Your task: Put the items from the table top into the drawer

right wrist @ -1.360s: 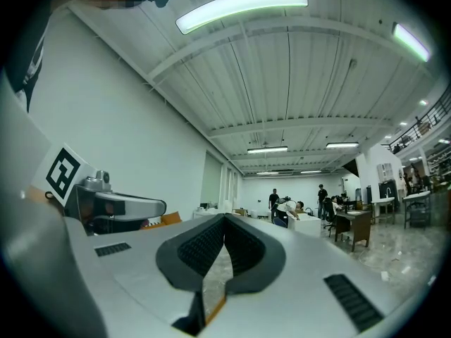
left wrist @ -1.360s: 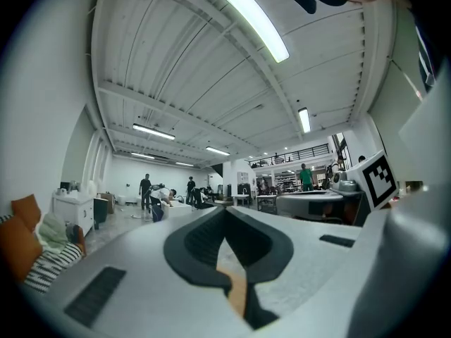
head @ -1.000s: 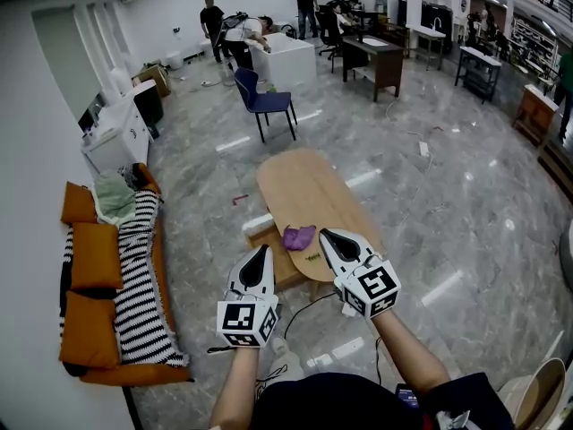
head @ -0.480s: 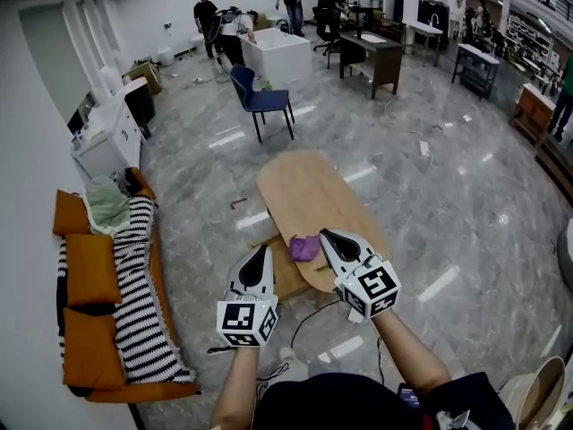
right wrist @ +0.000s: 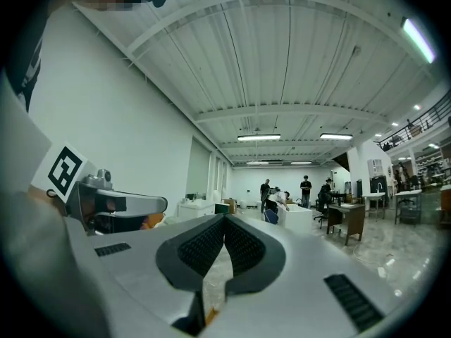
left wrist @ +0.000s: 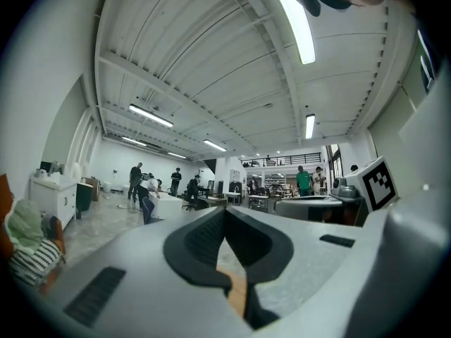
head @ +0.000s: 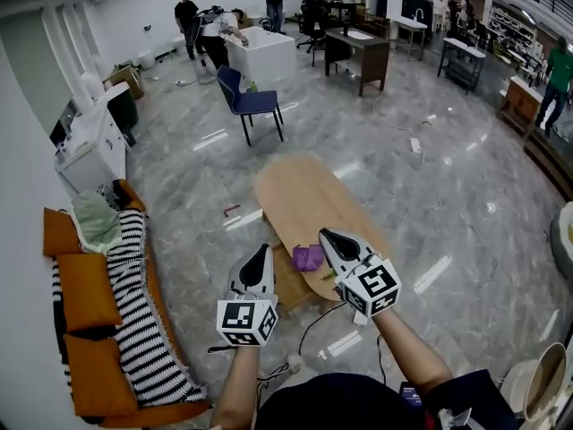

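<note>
oval tabletop (head: 300,191) lengthwise ahead, purple item (head: 307,257)

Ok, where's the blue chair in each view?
Head view: blue chair at upper middle, beyond the wooden table.
Left gripper view: small and far off, left of centre.
Right gripper view: small and far off, just right of centre.
Shared landmark: the white counter right behind the chair, with people around it.
</note>
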